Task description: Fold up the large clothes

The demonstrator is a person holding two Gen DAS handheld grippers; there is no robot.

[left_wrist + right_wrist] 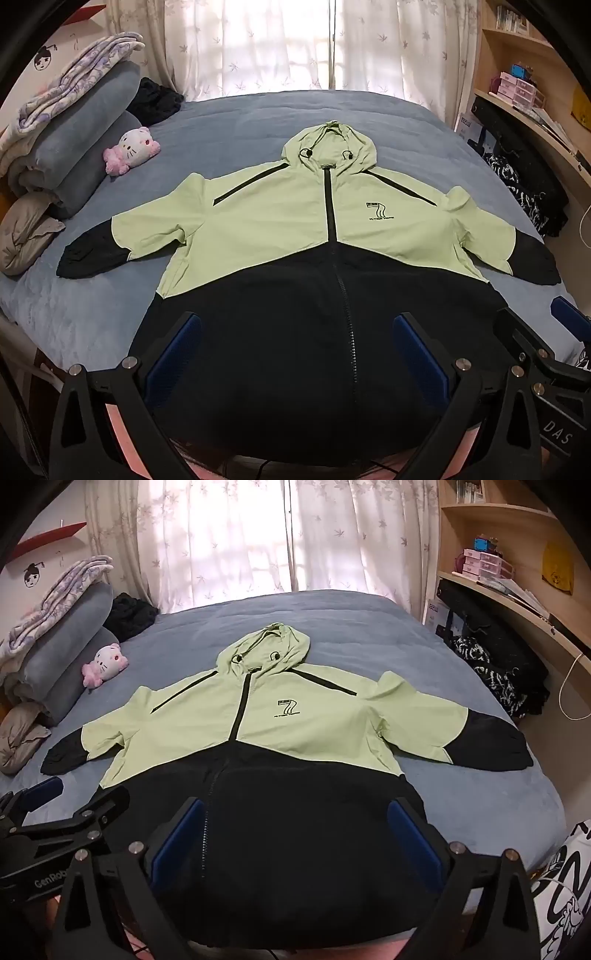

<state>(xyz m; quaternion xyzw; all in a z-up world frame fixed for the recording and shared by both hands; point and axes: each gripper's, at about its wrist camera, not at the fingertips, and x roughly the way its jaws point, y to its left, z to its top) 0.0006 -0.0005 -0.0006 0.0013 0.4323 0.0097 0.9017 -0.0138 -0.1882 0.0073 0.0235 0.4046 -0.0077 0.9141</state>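
A light green and black hooded jacket (295,229) lies flat and face up on the blue bed (240,122), zipped, sleeves spread to both sides, hood pointing to the window. It also shows in the right wrist view (280,723). My left gripper (295,354) is open and empty, hovering over the jacket's black hem, left of the zipper line. My right gripper (295,838) is open and empty over the hem's right half. Each gripper shows at the edge of the other's view, the right gripper (543,332) and the left gripper (70,805).
A pile of folded blankets (74,129) and a pink plush cat (129,149) lie at the bed's left. A black garment (155,98) sits at the far left corner. A wooden desk with shelves (517,590) and dark bags (498,675) stand along the right. Curtains (295,44) hang behind.
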